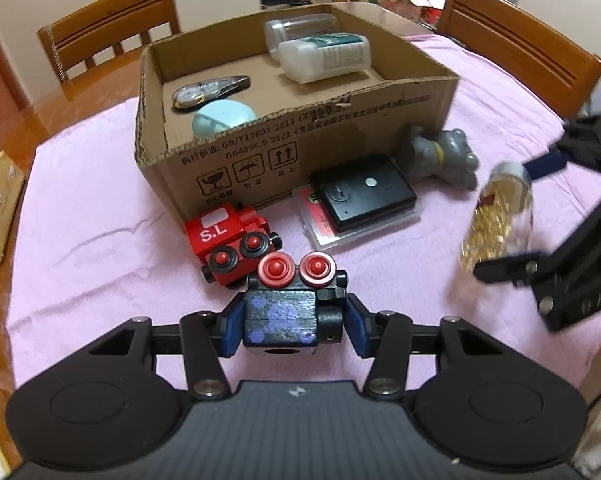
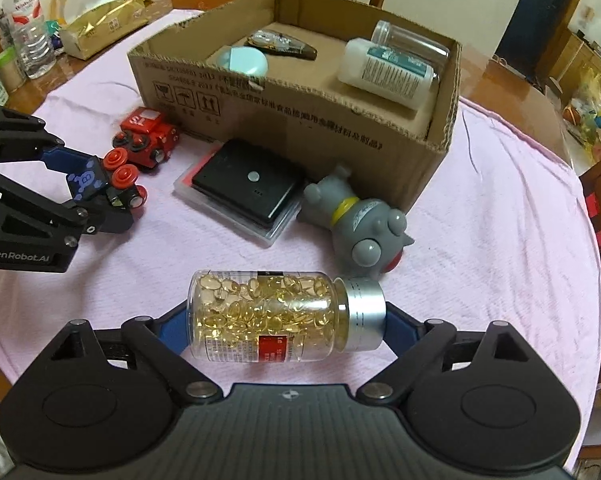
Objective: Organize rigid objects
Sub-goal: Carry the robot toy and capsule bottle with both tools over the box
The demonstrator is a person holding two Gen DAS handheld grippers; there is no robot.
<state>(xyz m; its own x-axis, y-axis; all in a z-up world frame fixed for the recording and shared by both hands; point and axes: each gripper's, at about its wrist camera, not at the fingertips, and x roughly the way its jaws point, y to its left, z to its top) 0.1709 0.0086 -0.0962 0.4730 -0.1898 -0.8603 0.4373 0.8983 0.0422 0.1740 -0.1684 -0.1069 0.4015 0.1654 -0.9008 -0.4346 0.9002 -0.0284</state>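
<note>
While a pink cloth [image 2: 500,216] covers the wooden table [image 2: 512,92], the largest thing on it is an open cardboard box [image 2: 300,120] at the far middle, with wooden chairs [image 1: 112,40] beyond it. Inside the box, a white bottle [image 2: 384,70] lies on its side at the right against a clear jar [image 2: 412,40], and a pale blue round case [image 2: 244,60] and a dark oval piece [image 2: 284,46] lie at the left. Just near of the box wall, a grey toy figure [image 2: 360,220] lies on its side at the right, and a black flat device [image 2: 248,184] rests on a clear case [image 2: 268,236] in the middle. A red toy train car [image 2: 148,132] stands on the cloth at the left, close to the box.

Nearest in the right wrist view, the right gripper [image 2: 288,320] grasps a capsule bottle [image 2: 268,316] lengthwise, one blue pad on its base and the other on its silver cap, so the bottle lies crosswise, cap to the right, above the cloth. At the left, the left gripper [image 1: 292,320] is clenched on a black toy train car [image 1: 284,312], its blue pads pressing both sides, red wheels pointing far, just near of the red car. Far left on the bare table stand a gold packet [image 2: 104,24] and a water bottle [image 2: 26,20]
</note>
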